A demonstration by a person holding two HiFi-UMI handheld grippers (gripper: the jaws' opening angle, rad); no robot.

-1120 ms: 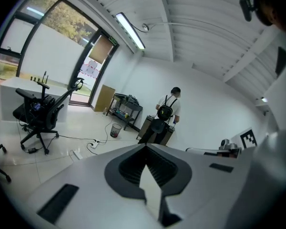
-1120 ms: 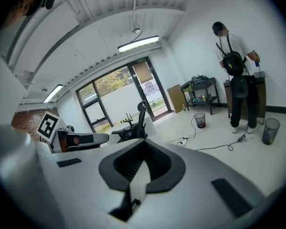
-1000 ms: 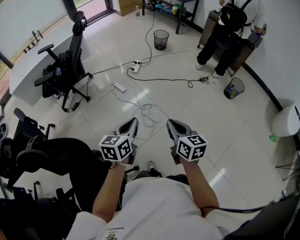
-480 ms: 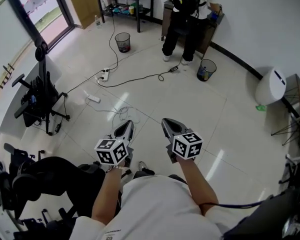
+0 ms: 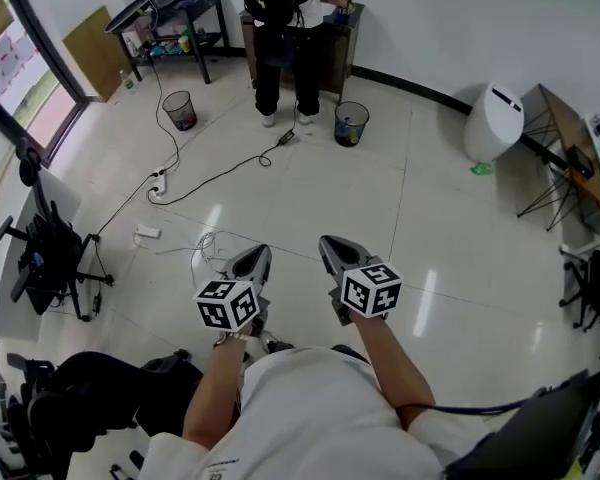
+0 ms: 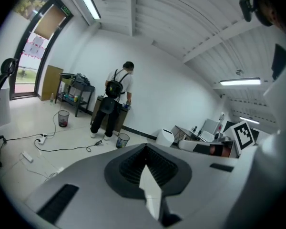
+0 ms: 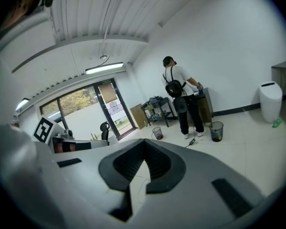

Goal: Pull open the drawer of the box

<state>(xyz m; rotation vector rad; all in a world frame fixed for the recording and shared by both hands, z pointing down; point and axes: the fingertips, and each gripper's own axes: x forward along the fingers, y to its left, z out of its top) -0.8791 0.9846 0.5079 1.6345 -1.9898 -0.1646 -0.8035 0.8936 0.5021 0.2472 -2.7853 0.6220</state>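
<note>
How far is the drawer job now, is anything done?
Done: nothing; no box or drawer shows in any view. In hand: left gripper and right gripper, both shut and empty, held above the floor. Left: reach the box, grip the drawer, pull it open.

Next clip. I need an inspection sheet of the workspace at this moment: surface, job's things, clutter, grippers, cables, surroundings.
Surface: light tiled floor; no worktable in view.
Job's things: nothing seen; no box or drawer in any view.
Clutter: wastebasket by the black shelf, second wastebasket, white bin, office chair.
Grippers: left gripper and right gripper held over the floor, fingers together, nothing between them.
Cables: black cable across the floor, power strip, white cable looped near the left gripper.
Surroundings: person with a backpack standing at a cabinet by the wall.
</note>
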